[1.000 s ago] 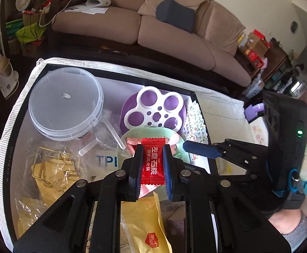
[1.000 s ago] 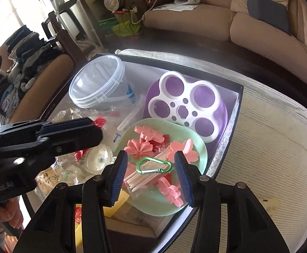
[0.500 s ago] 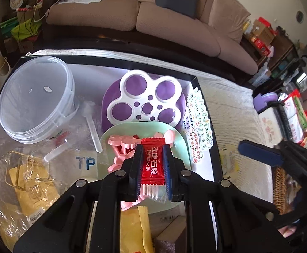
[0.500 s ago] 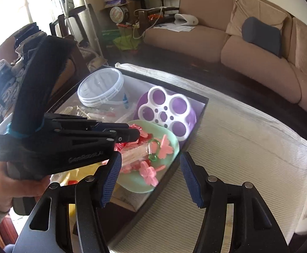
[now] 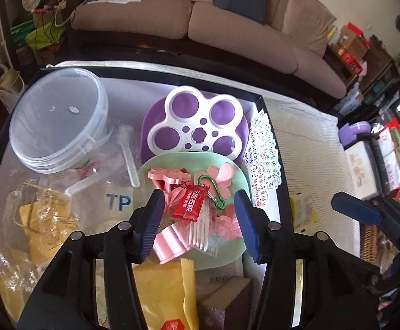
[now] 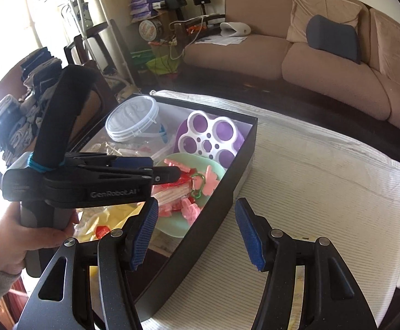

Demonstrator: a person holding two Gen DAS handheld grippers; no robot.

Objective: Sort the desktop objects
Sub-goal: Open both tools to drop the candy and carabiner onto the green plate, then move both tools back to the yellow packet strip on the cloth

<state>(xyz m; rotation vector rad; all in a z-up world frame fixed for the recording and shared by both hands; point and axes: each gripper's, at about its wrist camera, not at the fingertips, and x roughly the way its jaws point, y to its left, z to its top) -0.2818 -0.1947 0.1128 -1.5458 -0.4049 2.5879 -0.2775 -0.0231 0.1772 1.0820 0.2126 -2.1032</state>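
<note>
A: What is seen from the left wrist?

B: The left claw [image 5: 198, 217] is spread wide, with nothing pinched. Between its blue pads, a red foil candy sachet with white lettering [image 5: 190, 203] is seen lying on a pale green plastic plate [image 5: 229, 251], on top of a clear packet of cotton swabs [image 5: 200, 232]. Pink flower-shaped clips [image 5: 168, 177] and a green metal carabiner [image 5: 211, 189] are heaped on the same plate. The plate is set inside a shallow black-rimmed box [image 5: 266, 126], beside a purple bowl with a white paw-shaped lid [image 5: 197, 126] and a round clear plastic tub [image 5: 59, 121]. A yellow padded envelope [image 5: 164, 291] is seen under the claw. The right claw [image 5: 365, 217] is visible at the right edge.

A: And from the right wrist?

B: The right claw [image 6: 196, 231] is held spread and empty above the striped cloth-covered worktop [image 6: 310, 192], just outside the box's [image 6: 222, 206] edge. The left claw [image 6: 169, 174] is seen side-on over the green plate [image 6: 172, 228]; the red sachet [image 6: 182, 181] lies at its tip. The left hand [image 6: 21, 242] is wrapped around the handle.
</note>
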